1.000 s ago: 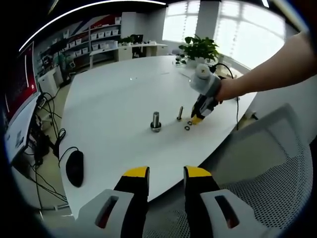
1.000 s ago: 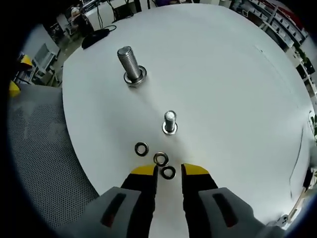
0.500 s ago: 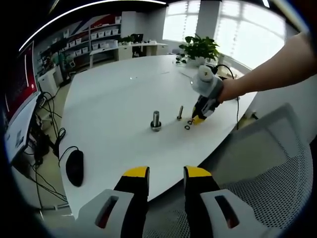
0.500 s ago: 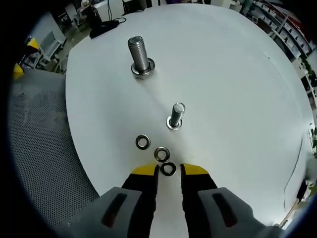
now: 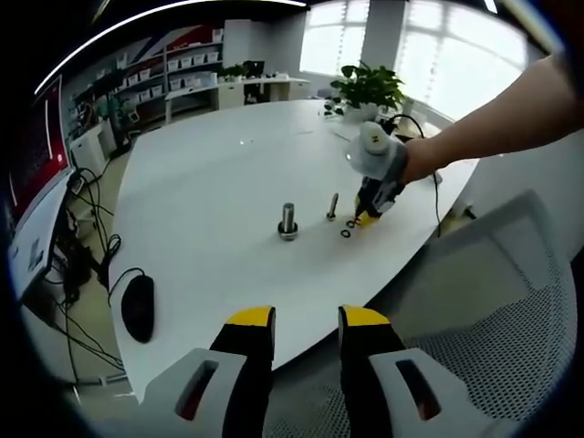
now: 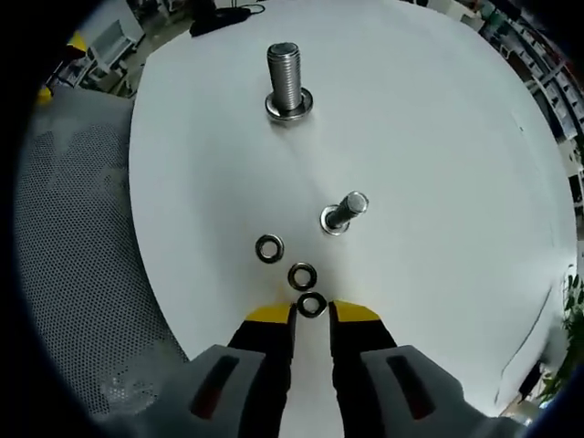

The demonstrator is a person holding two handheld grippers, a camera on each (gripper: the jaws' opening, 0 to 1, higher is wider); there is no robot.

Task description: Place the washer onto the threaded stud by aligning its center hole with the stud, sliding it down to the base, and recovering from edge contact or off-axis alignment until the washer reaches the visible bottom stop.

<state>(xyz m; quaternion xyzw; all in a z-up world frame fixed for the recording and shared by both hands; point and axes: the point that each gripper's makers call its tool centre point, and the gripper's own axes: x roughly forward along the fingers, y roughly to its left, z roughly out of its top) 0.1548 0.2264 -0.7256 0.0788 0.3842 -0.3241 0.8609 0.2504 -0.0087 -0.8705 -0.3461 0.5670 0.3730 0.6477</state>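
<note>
My right gripper (image 6: 311, 312) hangs low over the white table (image 6: 438, 137), its yellow-tipped jaws parted only narrowly, with the nearest washer (image 6: 311, 305) lying flat on the table right between the tips; I cannot tell whether they touch it. Two more washers (image 6: 302, 275) (image 6: 269, 248) lie flat just beyond, in a loose row. Past them stands the small threaded stud (image 6: 344, 213), and farther off the large threaded stud (image 6: 286, 82) with a ring at its base. My left gripper (image 5: 306, 321) hovers off the table's edge, jaws apart and empty, above a mesh chair (image 5: 493, 356). I read no labels or writing. From the left gripper view, a black mouse (image 5: 138, 307) rests near the table's rim, a potted plant (image 5: 367, 89) sits at the far side, and shelves and bright windows (image 5: 438, 55) line the room.
</note>
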